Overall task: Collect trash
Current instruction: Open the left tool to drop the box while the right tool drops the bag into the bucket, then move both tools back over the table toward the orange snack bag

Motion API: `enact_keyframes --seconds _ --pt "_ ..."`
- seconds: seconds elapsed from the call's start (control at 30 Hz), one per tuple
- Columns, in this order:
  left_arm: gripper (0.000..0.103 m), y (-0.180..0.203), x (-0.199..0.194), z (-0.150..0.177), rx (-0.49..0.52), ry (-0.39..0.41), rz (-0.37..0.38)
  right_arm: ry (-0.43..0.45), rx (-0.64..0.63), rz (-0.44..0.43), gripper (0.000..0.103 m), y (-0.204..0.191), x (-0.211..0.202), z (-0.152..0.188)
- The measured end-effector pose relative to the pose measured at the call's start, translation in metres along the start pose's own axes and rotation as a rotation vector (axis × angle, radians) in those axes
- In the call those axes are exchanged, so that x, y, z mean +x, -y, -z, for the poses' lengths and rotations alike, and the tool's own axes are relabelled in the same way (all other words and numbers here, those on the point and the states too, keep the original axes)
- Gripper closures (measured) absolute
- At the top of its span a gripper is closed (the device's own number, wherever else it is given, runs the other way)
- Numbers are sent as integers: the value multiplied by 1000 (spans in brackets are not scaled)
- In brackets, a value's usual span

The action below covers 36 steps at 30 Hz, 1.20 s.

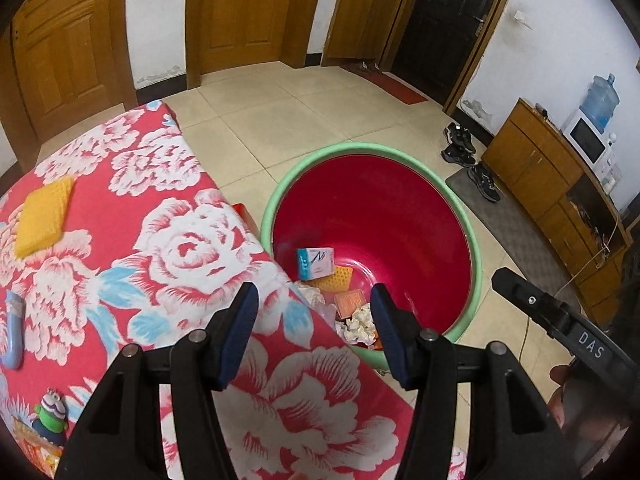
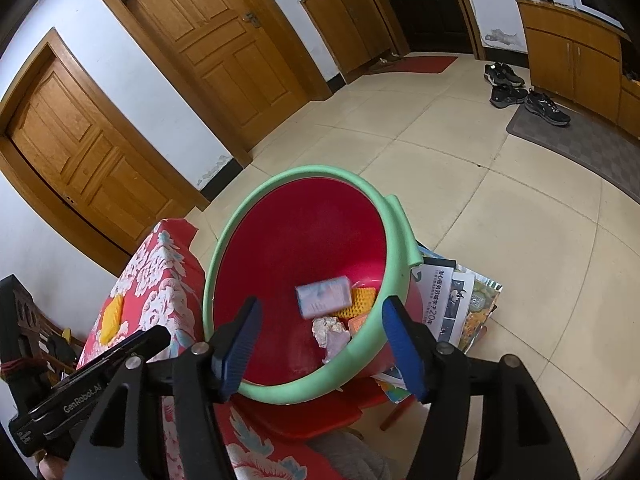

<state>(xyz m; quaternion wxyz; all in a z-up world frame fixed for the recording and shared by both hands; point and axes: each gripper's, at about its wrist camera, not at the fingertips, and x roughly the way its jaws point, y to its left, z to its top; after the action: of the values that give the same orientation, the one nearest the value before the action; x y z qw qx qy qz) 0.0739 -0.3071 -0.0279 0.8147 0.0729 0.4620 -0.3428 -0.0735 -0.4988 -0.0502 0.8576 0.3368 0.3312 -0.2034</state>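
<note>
**Both grippers empty over the bin**

The left gripper (image 1: 314,330) hangs parted above the table (image 1: 120,248) edge, holding nothing. The right gripper (image 2: 320,344) is spread over the bin (image 2: 256,216), also empty. Inside the bin lie a box (image 2: 323,295), a yellow sponge (image 2: 362,300) and crumpled paper (image 2: 330,332). Another sponge (image 1: 42,216) rests on the table.

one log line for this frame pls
left gripper: open, empty, over table edge | right gripper: open, empty, over bin | box: in bin | sponge: on table
</note>
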Motion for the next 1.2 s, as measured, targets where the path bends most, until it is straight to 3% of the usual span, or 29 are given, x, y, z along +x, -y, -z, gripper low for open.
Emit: enact_keyframes --seconds 0.17,0.8,1.2 --pt "45 -9 -13 5 -26 12 -15 11 -9 -15 30 -5 -8 3" --pt "45 -79 -85 50 -184 84 -130 -5 -95 -105 25 -53 -27 25" --pt "45 -134 -127 100 -371 94 -217 -23 -158 -161 24 -81 -36 42"
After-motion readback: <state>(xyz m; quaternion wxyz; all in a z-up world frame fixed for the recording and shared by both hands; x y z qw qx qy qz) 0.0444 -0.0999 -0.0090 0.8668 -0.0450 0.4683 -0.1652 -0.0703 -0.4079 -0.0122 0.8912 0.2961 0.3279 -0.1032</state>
